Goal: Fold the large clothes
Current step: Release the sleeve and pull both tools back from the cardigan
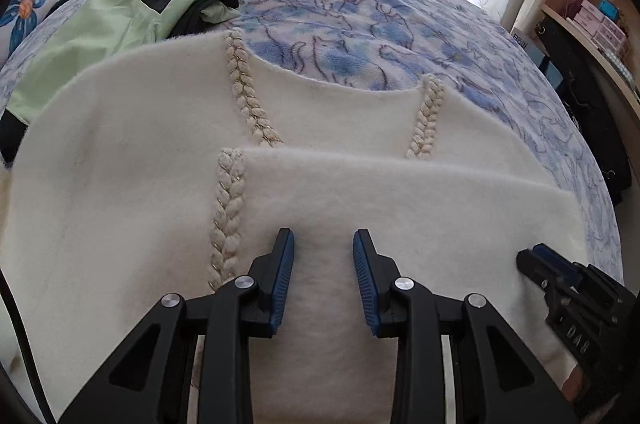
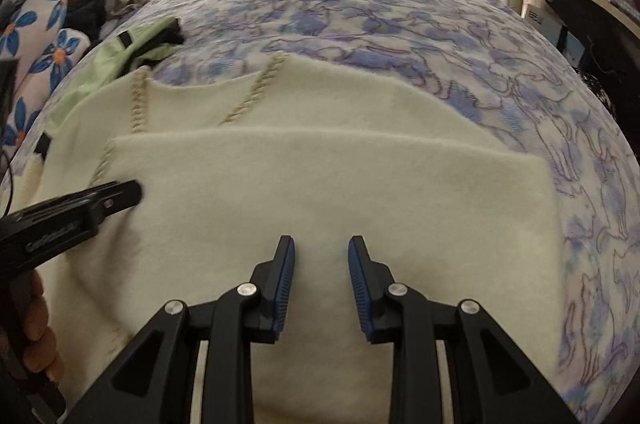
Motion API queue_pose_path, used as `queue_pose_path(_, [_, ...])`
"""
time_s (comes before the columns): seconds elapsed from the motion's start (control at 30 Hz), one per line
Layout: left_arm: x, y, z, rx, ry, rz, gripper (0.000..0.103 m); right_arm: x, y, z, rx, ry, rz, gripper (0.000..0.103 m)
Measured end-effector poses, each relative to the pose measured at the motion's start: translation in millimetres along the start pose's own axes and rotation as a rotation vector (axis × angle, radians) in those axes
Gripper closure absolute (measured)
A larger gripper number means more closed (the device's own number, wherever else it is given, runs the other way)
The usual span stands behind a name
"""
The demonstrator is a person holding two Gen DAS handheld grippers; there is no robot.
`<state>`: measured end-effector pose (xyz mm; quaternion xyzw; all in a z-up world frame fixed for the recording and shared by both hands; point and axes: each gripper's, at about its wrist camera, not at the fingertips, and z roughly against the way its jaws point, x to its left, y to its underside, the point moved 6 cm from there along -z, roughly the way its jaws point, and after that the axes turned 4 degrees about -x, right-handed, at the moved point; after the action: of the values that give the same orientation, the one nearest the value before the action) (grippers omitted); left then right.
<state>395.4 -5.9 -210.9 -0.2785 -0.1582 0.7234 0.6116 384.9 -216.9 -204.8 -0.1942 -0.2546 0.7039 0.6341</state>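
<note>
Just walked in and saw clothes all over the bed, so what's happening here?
A person holding tongs in each hand is folding a cream garment on the cat-print bedspread. One flap is already folded over. The left tongs and right tongs hover over it, open, gripping nothing. A green garment lies at the far left.

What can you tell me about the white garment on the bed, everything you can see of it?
The white garment is a cream, fuzzy, felt-like piece, trimmed with braided cream cord shot with gold thread. It lies flat on the blue cat-print bedspread, with one panel folded over on top and a curved neckline at the far edge. Its far left corner overlaps a light green garment. The left gripper and right gripper are over it with jaws apart, nothing between them.
</note>
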Motion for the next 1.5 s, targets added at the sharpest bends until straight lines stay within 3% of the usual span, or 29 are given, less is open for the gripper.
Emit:
queue_pose_path(0.03, [3, -2, -2, -0.002, 0.000, 0.009, 0.074, -14, -6, -5, -0.003, -0.004, -0.037, 0.082])
queue_pose_path(0.07, [6, -5, -5, -0.002, 0.006, 0.016, 0.075, -31, -12, -8, -0.007, 0.023, -0.066, 0.095])
queue_pose_path(0.2, [11, -10, -11, -0.002, 0.015, 0.020, 0.076, -104, -22, -13, -0.011, 0.151, -0.148, 0.096])
queue_pose_path(0.27, [12, -11, -12, 0.003, 0.020, 0.017, 0.076, -126, -20, -11, -0.003, 0.093, -0.225, 0.103])
queue_pose_path(0.33, [12, -12, -13, 0.008, 0.017, 0.014, 0.076, -135, -17, -4, -0.001, 0.066, -0.270, 0.103])
queue_pose_path(0.47, [4, -12, -7, 0.027, -0.011, -0.043, 0.076, -114, -11, 18, 0.001, 0.078, -0.239, 0.099])
queue_pose_path(0.6, [-7, -1, 22, 0.016, 0.010, -0.096, 0.076, -67, 11, 51, -0.017, -0.040, -0.192, 0.099])
queue_pose_path(0.7, [-9, 15, 38, 0.024, 0.028, -0.124, 0.075, -45, 37, 58, 0.027, -0.072, -0.153, 0.099])
queue_pose_path(0.8, [5, 31, 37, 0.052, -0.028, -0.135, 0.075, -53, 63, 56, 0.065, -0.008, -0.136, 0.099])
queue_pose_path(0.9, [21, 40, 37, 0.067, 0.016, -0.090, 0.077, -78, 75, 68, 0.052, 0.018, -0.214, 0.099])
queue_pose_path(1.1, [23, 45, 60, 0.076, 0.011, -0.091, 0.077, -96, 96, 87, 0.114, 0.047, -0.281, 0.099])
queue_pose_path(1.27, [26, 51, 96, 0.037, 0.004, -0.101, 0.059, -82, 106, 112, 0.092, 0.008, -0.303, 0.099])
queue_pose_path(1.5, [33, 63, 153, -0.015, 0.008, -0.113, 0.054, -29, 108, 152, 0.041, -0.073, -0.263, 0.098])
